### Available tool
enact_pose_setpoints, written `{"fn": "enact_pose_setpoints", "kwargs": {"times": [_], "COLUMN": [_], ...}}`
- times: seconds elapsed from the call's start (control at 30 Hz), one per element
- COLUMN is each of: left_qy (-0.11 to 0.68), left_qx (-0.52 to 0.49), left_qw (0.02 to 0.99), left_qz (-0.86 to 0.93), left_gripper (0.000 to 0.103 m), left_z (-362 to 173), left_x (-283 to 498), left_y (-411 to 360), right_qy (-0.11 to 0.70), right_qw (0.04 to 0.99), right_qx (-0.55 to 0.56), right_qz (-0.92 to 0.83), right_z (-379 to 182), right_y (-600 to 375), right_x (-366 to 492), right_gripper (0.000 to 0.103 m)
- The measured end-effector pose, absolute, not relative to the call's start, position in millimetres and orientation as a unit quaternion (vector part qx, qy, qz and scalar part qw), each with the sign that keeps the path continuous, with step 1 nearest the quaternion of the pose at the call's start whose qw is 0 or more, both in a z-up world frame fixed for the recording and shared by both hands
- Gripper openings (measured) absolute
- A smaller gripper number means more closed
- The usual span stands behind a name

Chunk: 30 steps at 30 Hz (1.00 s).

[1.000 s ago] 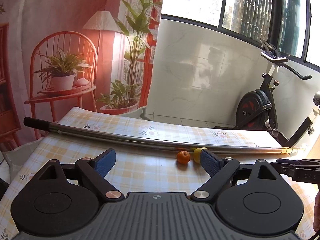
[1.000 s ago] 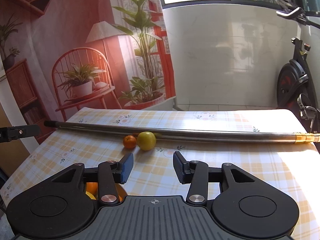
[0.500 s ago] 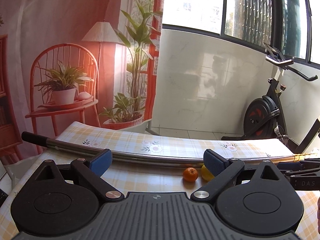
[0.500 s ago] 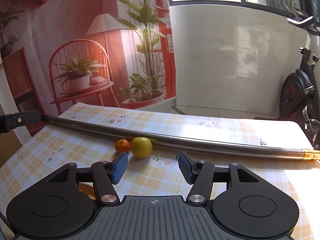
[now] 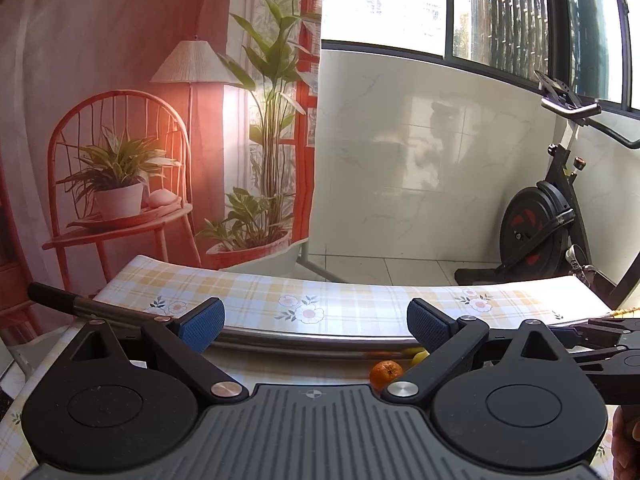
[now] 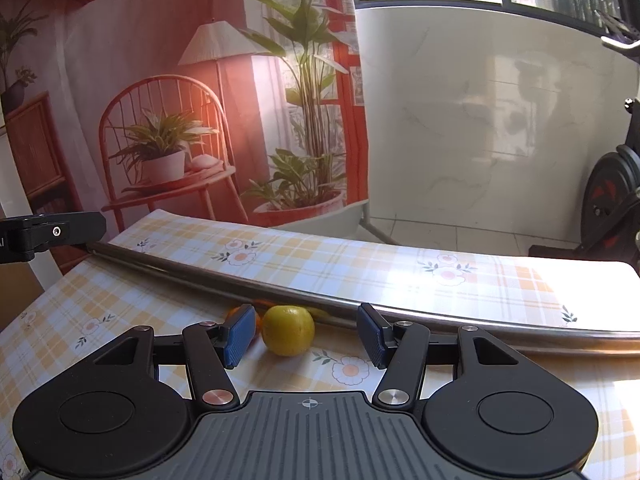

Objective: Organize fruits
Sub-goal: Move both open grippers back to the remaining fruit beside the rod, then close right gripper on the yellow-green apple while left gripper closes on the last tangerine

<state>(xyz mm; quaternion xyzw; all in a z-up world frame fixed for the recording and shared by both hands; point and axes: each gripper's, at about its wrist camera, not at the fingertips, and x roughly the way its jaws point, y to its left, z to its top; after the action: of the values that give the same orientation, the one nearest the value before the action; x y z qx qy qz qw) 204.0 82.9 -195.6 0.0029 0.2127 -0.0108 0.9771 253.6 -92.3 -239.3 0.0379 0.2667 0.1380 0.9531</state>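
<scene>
OK, left wrist view first. Left gripper (image 5: 316,330) has its jaws wide apart, nothing between them, hovering above the near part of the desk (image 5: 360,304). A long metal rod (image 5: 304,339) lies across the checked cloth, left to right. Just on the near side of it, toward the right, sits a small orange (image 5: 385,373), half hidden behind the gripper body; a sliver of yellow fruit (image 5: 418,356) shows right beside it. Right gripper's black frame pokes in at the right edge.

Right wrist view. Right gripper (image 6: 306,334) also has jaws apart and empty. The yellow fruit sits on the desk ahead of them, left of centre in the gap, near side of the rod and close to it; can't tell if they touch. The orange is mostly hidden behind the left blue pad (image 6: 239,334), apparently just left of the yellow fruit. Left gripper's frame shows at the far left edge, over the rod's end.

Step in hand, my read: approach for a pick, right gripper lining up on the yellow fruit. Nothing grasped yet.

Next move needs: shift slightly left to centre the fruit, go forward and down until the pads straddle its widest part, then close gently. Watch the left pad: it may nudge the orange. The rod behind limits overshoot. No bowl or tray visible, so the drop-off spot is unknown.
</scene>
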Motion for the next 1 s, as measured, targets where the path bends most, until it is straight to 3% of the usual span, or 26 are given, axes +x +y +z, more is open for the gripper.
{"fn": "enact_pose_setpoints", "kwargs": {"times": [0.57,0.67,0.73,1.0], "left_qy": [0.272,0.278,0.285,0.311], "left_qx": [-0.007,-0.003,0.001,0.016], "left_qw": [0.962,0.96,0.957,0.948], "left_qz": [-0.033,-0.042,-0.048,-0.069], "left_gripper": [0.098,0.098,0.098,0.096], "left_z": [-220.9,-224.9,-228.6,-242.7], "left_x": [251.0,256.2,260.5,273.5], "left_y": [93.4,91.9,89.7,82.6], "right_qy": [0.301,0.298,0.294,0.254], "right_qw": [0.939,0.939,0.939,0.953], "right_qx": [0.034,0.037,0.034,0.039], "right_qz": [0.165,0.17,0.174,0.163], "right_z": [-291.4,-299.7,-305.3,-307.1], "right_y": [-61.8,-60.5,-59.3,-73.5], "right_x": [315.0,316.5,316.0,294.8], "right_gripper": [0.052,0.05,0.042,0.042]}}
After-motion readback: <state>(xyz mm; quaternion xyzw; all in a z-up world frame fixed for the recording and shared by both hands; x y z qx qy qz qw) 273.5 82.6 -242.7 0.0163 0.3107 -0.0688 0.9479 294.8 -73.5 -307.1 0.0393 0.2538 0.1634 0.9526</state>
